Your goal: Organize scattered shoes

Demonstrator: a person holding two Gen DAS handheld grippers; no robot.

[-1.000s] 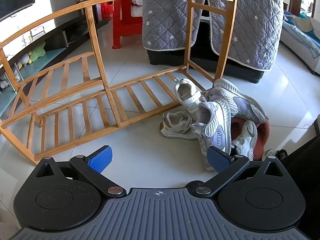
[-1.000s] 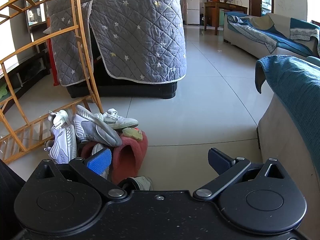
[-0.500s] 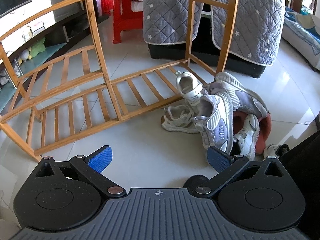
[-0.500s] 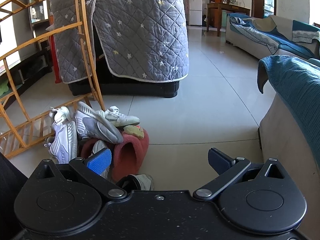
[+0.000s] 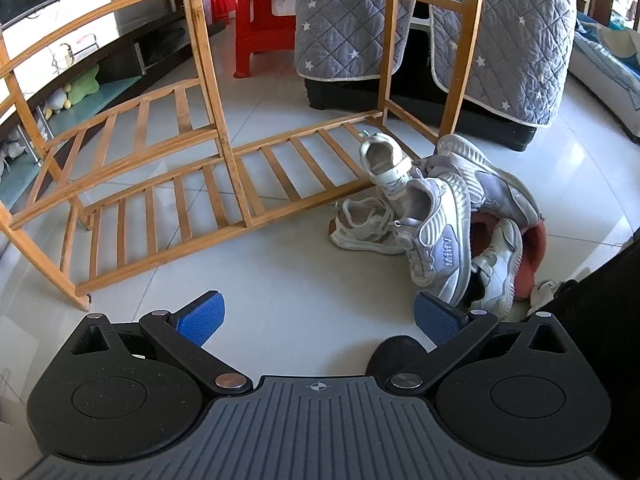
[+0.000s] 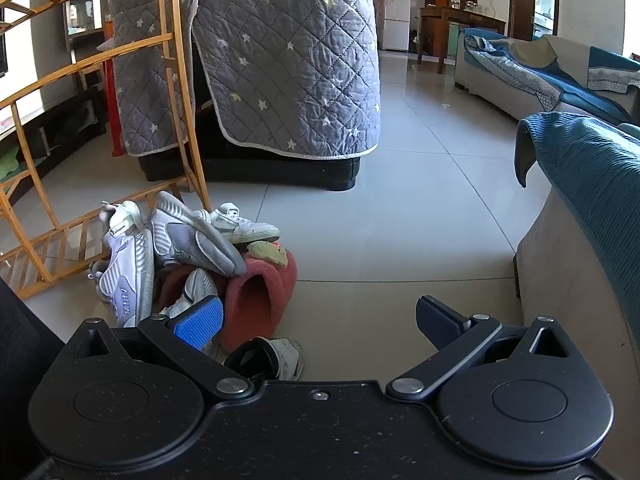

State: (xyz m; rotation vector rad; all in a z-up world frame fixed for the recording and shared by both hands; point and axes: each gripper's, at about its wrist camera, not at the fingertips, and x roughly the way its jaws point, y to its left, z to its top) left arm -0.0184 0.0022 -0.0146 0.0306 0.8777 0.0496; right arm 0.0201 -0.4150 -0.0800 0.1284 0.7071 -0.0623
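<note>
Bamboo shoe rack [image 5: 224, 184] sits bare with the sneaker pile [image 5: 436, 216] just beside its corner, both grippers [image 5: 318, 318] [image 6: 318, 318] gaping wide with nothing held; those shoes look light and squashy, so I'd pinch a heel collar.

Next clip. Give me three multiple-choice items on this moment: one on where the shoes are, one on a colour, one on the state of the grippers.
1. Where does the shoe pile lie?
A. on the rack's lower shelf
B. on the floor by the rack's right end
C. on the sofa

2. What colour is the slipper in the pile?
A. red
B. green
C. black

3. How do the two grippers stand?
A. both shut on shoes
B. left open, right shut on a shoe
C. both open, holding nothing

Answers:
1 B: the pile sits on the tiles beside the rack, whose slats are bare.
2 A: its fuzzy upper is red.
3 C: the left gripper and the right gripper each show spread fingers with only floor between.
</note>
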